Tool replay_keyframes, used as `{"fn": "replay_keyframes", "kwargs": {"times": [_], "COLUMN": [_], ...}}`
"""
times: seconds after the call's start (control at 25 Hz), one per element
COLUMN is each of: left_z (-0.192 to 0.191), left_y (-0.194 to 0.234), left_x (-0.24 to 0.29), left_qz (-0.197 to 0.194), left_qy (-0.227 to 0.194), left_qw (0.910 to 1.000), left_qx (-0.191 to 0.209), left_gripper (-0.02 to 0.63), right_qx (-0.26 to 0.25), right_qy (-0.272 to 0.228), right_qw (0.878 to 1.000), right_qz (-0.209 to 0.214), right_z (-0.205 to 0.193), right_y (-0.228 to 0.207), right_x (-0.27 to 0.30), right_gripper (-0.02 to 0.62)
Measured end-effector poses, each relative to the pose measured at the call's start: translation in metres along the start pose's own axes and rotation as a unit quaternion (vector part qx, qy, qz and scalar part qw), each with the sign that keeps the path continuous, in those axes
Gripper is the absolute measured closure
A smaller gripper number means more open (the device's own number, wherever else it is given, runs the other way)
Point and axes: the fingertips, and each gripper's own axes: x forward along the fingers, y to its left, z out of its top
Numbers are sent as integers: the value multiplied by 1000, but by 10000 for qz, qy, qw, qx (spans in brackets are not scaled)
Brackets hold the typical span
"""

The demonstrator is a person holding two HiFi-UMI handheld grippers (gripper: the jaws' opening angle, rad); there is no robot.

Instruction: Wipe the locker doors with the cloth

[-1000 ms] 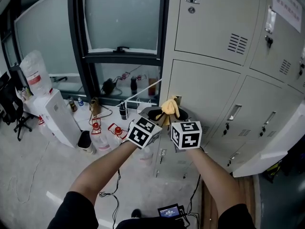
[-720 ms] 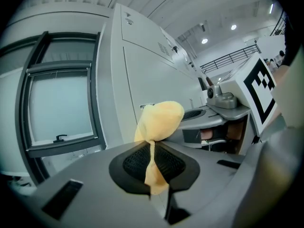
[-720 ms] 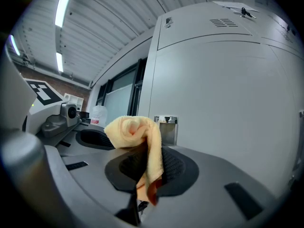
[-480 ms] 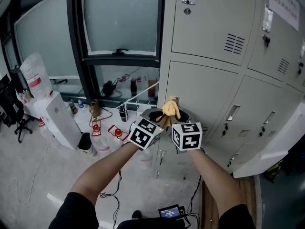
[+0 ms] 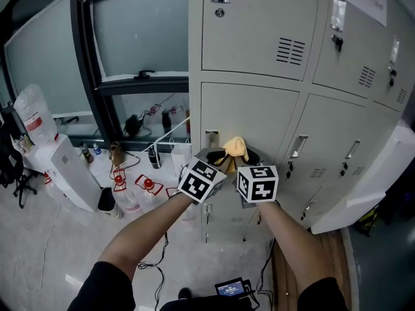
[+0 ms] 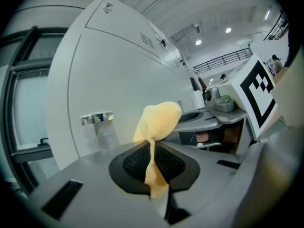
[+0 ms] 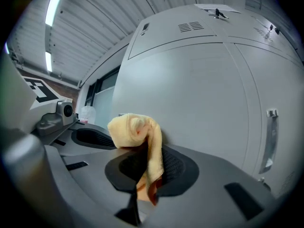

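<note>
- Yellow soft cloth (image 5: 235, 149) is held bunched between both grippers, just in front of grey metal locker door (image 5: 249, 112); contact w/ door cannot be told.
- Left gripper (image 5: 218, 155): jaws nearly closed, thin strip of cloth pinched between pads, rest bulging above tips.
- Right gripper (image 5: 248, 157): jaws narrow, clamped on folded part of cloth.
- Grippers are held side by side, approx. level, pointed at door.
- Chrome door handle (image 6: 96, 118) is seen left of cloth in left gripper view.
</note>
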Motion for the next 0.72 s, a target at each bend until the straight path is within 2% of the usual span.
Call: {"fn": "replay_keyframes", "kwargs": {"times": [0.48,0.72], "left_z": [21,30], "left_y": [-63,-87], "left_x": [69,95], "left_qz": [-433,-575], "left_qy": [0,-36], "left_qw": [9990,9983], "left_qx": [63,54], "left_gripper": [569,569], "right_qx": [74,86], "right_qy": [99,144], "right_qw": [9985,9977], "right_qz": [-533,-662], "right_z": [-16,-21], "right_y": [-88,-122], "right_x": [-38,-53], "right_gripper": [525,525]}}
